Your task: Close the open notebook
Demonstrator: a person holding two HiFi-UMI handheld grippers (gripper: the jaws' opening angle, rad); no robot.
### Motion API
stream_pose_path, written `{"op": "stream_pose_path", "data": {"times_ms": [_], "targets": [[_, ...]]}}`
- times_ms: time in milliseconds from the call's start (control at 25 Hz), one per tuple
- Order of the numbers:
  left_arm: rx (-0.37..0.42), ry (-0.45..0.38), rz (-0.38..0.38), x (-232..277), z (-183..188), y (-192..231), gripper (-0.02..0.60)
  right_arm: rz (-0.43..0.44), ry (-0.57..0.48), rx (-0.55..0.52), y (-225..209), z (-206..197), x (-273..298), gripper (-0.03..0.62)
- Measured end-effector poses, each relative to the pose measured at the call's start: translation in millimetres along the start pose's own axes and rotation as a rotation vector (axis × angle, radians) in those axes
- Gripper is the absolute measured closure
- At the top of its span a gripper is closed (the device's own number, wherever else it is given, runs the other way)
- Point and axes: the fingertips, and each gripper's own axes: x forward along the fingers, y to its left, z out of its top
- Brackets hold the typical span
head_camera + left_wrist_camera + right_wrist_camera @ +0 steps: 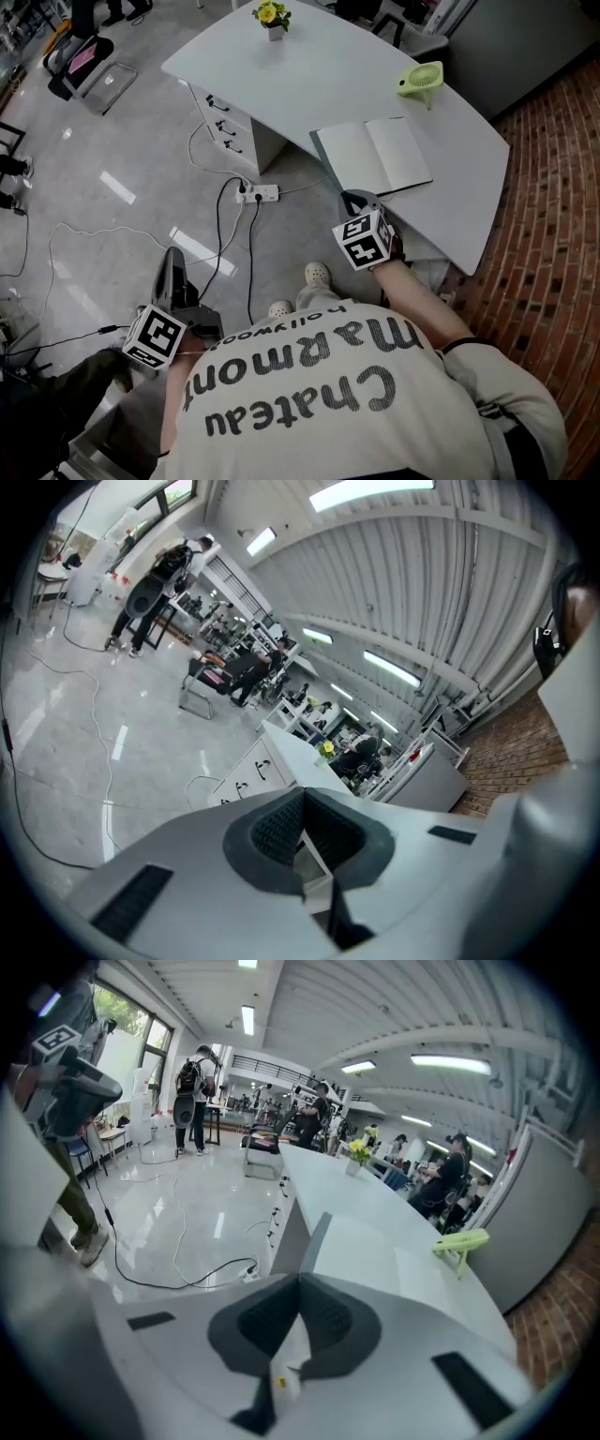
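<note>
- Head view: the open notebook (375, 155) lay at the near edge of the white table (309, 66), at 1 o'clock. The right gripper (357, 200) met its near corner, and the left gripper (172, 258) hung at 8 o'clock.
- Left gripper view: jaws were together, nothing between them.
- Right gripper view: jaws were pinched on the notebook's cover edge, at 12 o'clock.
</note>
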Motion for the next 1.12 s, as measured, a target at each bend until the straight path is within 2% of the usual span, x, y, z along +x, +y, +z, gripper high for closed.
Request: {"op": "stream_pose_path", "data": {"times_ms": [640, 1120], "targets": [[0.029, 0.031, -0.075, 25.5, -2.9, -29.5, 0.580, -0.079, -0.091, 0.102, -48.0, 20.1, -36.7, 0.589], [0.032, 0.048, -0.121, 41.6, -10.2, -45.2, 0.580, -0.187, -0.188, 0.254, -88.3, 18.6, -65.8, 0.588]]}}
